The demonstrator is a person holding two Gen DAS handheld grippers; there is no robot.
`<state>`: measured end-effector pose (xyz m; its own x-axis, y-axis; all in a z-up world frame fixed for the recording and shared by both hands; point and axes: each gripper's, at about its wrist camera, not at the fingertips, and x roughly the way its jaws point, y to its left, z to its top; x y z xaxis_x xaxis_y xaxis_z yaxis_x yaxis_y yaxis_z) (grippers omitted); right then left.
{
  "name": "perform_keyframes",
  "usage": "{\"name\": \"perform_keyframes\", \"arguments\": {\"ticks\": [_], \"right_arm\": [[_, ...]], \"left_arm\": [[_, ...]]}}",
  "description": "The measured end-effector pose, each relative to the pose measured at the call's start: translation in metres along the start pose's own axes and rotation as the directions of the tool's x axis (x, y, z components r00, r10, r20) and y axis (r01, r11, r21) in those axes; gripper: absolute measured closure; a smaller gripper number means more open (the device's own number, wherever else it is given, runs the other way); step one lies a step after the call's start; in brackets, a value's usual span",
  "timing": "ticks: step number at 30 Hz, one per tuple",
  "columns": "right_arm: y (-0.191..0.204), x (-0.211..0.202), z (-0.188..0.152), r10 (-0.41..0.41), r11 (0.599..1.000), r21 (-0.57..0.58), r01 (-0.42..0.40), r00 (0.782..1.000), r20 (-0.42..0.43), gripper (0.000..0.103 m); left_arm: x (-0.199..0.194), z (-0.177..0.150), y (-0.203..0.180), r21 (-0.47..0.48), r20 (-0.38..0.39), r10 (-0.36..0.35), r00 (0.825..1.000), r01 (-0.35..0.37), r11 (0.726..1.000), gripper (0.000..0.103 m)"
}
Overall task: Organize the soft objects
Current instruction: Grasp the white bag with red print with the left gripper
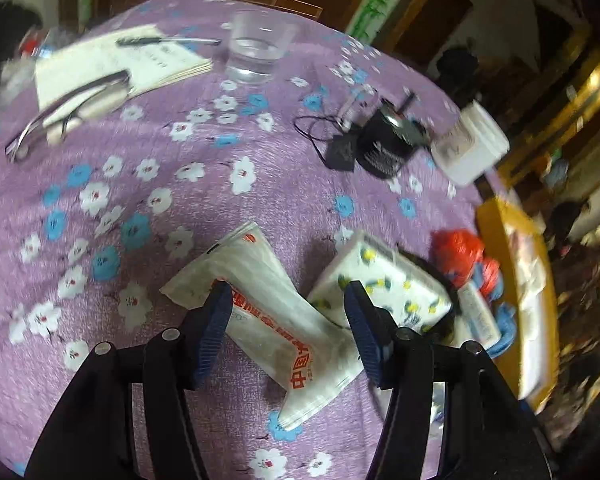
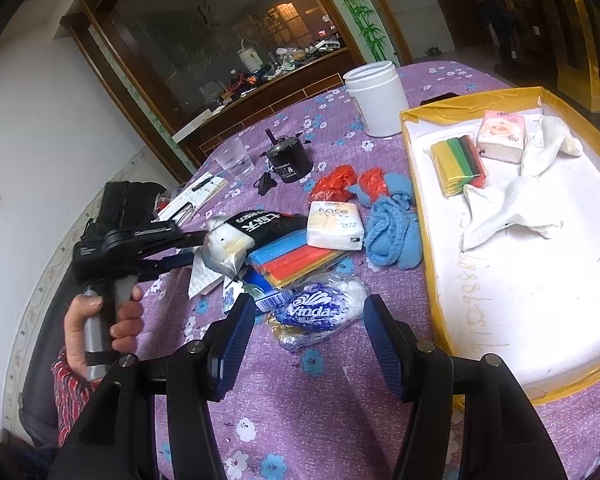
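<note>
My left gripper (image 1: 288, 292) hangs open over a white packet with red print (image 1: 276, 320) that lies flat on the purple floral cloth; its pads do not press on it. A flowered tissue pack (image 1: 380, 284) lies just right of it. In the right wrist view the left gripper (image 2: 202, 248), held in a hand (image 2: 100, 320), reaches to the edge of the pile. My right gripper (image 2: 310, 304) is open above a blue Vinda pack (image 2: 312, 312) in clear plastic. A yellow-rimmed box (image 2: 420, 200) holds white cloths (image 2: 512, 208), a pink tissue pack (image 2: 500, 136) and a coloured pack (image 2: 458, 164).
A white tissue pack (image 2: 334, 224), blue knitwear (image 2: 392, 236), red bags (image 2: 334, 186) and a striped coloured pack (image 2: 296, 256) lie in the pile. Farther back stand a white jar (image 2: 376, 96), a glass (image 1: 260, 48), a black device (image 1: 384, 144) and a notebook with glasses (image 1: 112, 68).
</note>
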<state>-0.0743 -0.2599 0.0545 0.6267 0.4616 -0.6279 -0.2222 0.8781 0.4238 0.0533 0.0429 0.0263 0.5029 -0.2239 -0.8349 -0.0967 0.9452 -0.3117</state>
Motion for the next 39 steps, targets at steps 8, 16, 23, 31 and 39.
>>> {"name": "perform_keyframes", "arguments": {"ticks": [8, 16, 23, 31, 39], "right_arm": [[0.01, 0.012, -0.007, 0.016, 0.999, -0.033, -0.018, 0.999, -0.042, 0.043], [0.018, 0.024, -0.014, 0.016, 0.998, -0.064, -0.021, 0.997, -0.08, 0.04], [0.025, 0.037, -0.012, -0.045, 0.995, -0.098, 0.035, 0.994, -0.104, 0.037], [0.03, 0.066, -0.005, -0.202, 0.969, -0.167, 0.18, 0.972, -0.123, 0.028], [0.025, 0.075, -0.004, -0.192, 0.97, -0.171, 0.175, 0.977, -0.093, 0.044]], "left_arm": [[-0.021, -0.034, 0.0, 0.175, -0.001, -0.01, 1.0, 0.01, 0.984, 0.076], [-0.048, -0.053, 0.017, 0.223, 0.06, 0.051, 0.997, -0.063, 0.973, 0.075], [-0.029, -0.05, 0.01, 0.208, 0.061, 0.094, 0.994, -0.105, 0.972, 0.05], [-0.02, -0.055, 0.007, 0.205, 0.154, 0.154, 0.976, -0.184, 0.961, 0.064], [-0.029, -0.056, 0.002, 0.23, 0.196, 0.074, 0.978, -0.119, 0.966, 0.073]]}}
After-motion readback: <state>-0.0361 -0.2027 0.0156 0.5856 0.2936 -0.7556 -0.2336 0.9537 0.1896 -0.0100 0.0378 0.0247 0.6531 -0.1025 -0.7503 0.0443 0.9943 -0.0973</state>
